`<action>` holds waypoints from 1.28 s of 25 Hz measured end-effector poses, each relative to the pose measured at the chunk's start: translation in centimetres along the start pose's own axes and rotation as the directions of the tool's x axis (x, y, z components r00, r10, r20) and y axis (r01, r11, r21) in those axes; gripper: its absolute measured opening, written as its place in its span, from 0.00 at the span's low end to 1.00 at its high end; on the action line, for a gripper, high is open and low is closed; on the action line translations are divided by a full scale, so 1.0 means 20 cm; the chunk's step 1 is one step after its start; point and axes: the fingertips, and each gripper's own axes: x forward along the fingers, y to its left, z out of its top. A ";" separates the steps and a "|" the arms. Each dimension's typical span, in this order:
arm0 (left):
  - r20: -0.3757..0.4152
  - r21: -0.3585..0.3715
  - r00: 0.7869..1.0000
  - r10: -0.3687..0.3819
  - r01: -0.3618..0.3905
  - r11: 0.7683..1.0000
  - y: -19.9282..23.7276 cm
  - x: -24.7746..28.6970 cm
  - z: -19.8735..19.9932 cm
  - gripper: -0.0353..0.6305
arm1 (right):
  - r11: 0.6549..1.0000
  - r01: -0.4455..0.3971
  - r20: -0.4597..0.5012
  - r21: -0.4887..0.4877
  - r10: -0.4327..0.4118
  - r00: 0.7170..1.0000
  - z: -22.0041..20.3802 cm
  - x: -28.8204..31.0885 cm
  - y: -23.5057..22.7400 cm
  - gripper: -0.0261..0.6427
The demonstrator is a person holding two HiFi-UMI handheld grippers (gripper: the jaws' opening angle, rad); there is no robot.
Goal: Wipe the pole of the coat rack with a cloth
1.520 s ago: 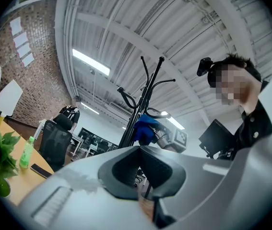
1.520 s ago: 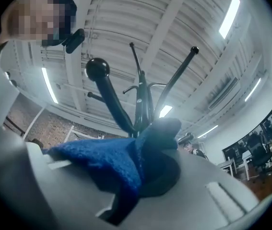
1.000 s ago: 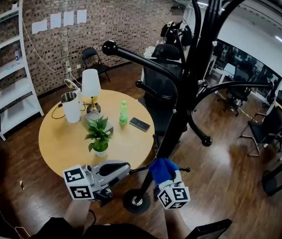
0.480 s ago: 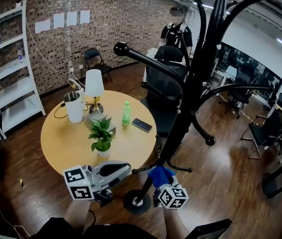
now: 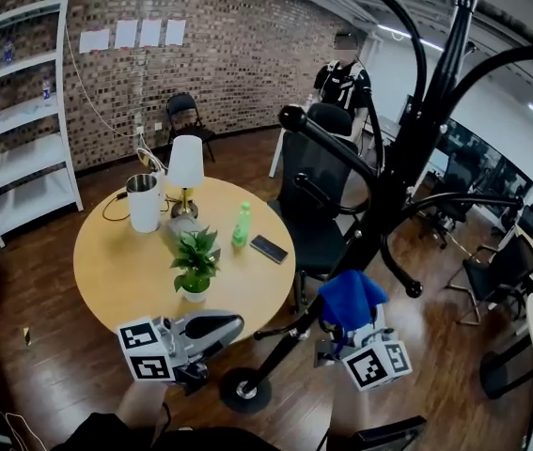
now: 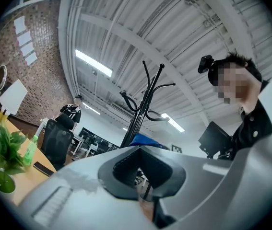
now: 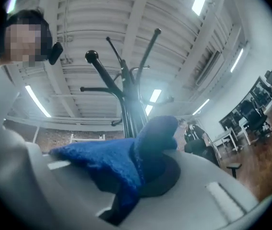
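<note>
Head view: right tongs (image 5: 345, 319) hold the cloth (image 5: 349, 297) just right of the pole (image 5: 379, 205), which stands tall. Left tongs (image 5: 231, 325), pinched together and empty, sit left of it.

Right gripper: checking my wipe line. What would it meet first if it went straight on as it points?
Most likely the coat rack pole, dead ahead just beyond the blue cloth it holds; depth is unclear.
</note>
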 end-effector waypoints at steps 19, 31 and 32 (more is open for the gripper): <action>0.001 -0.028 0.999 -0.035 0.035 0.999 0.04 0.03 -0.01 0.04 | 0.998 -0.004 0.021 -0.063 0.005 1.000 0.01 0.00 0.01 0.07; -0.044 -0.038 0.999 -0.022 0.020 0.999 0.03 0.08 -0.07 0.04 | 0.991 0.088 -0.225 0.100 -0.064 0.972 -0.80 -0.35 -0.24 0.07; -0.048 -0.038 0.999 -0.022 0.020 0.999 0.03 0.09 -0.08 0.04 | 0.989 0.101 -0.244 0.112 -0.071 0.967 -0.84 -0.38 -0.26 0.07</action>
